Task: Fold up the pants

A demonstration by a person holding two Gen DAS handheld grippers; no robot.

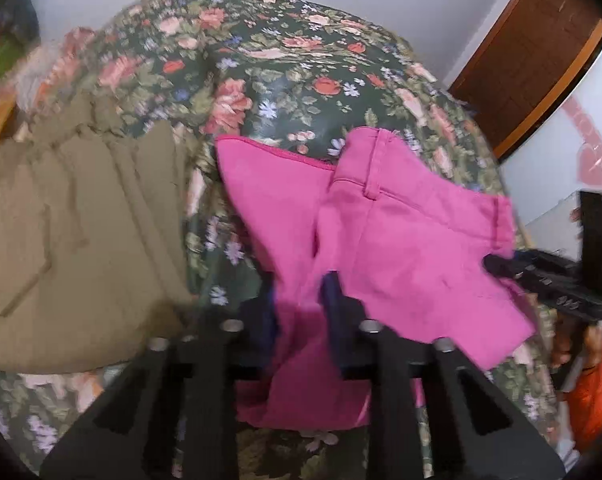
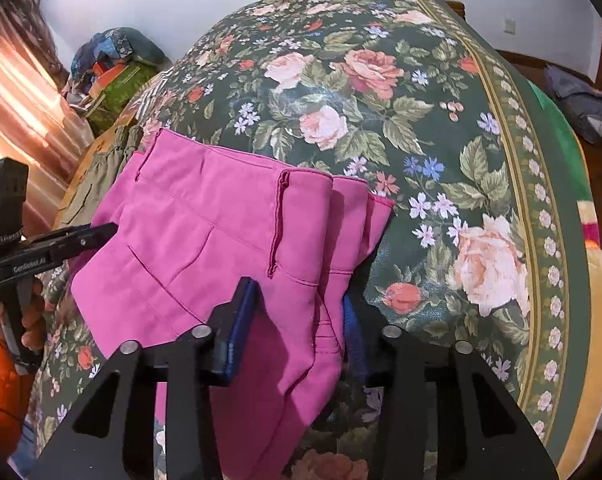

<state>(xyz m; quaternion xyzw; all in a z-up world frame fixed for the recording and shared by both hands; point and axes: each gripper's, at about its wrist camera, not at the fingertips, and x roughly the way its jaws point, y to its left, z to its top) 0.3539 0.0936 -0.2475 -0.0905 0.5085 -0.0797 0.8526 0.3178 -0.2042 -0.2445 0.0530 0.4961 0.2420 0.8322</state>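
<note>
Bright pink pants (image 1: pixel 401 240) lie partly folded on a dark floral bedspread (image 1: pixel 301 60). My left gripper (image 1: pixel 301 296) is shut on a bunched pink edge at the near side, its blue pads pressing the cloth. In the right wrist view the pink pants (image 2: pixel 205 232) show a seam and pocket, and my right gripper (image 2: pixel 297 308) is shut on a thick fold of them. Each view shows the other gripper from the side: the right gripper (image 1: pixel 501 266) at the pants' right corner, the left gripper (image 2: pixel 105 232) at their left edge.
An olive-green garment (image 1: pixel 73 240) lies on the bed left of the pants. The bedspread's bordered edge (image 2: pixel 541 200) drops off at the right. A pile of clutter (image 2: pixel 113 68) sits at the far left, a wooden door (image 1: pixel 533 60) at the far right. An orange sleeve (image 2: pixel 1 380) shows.
</note>
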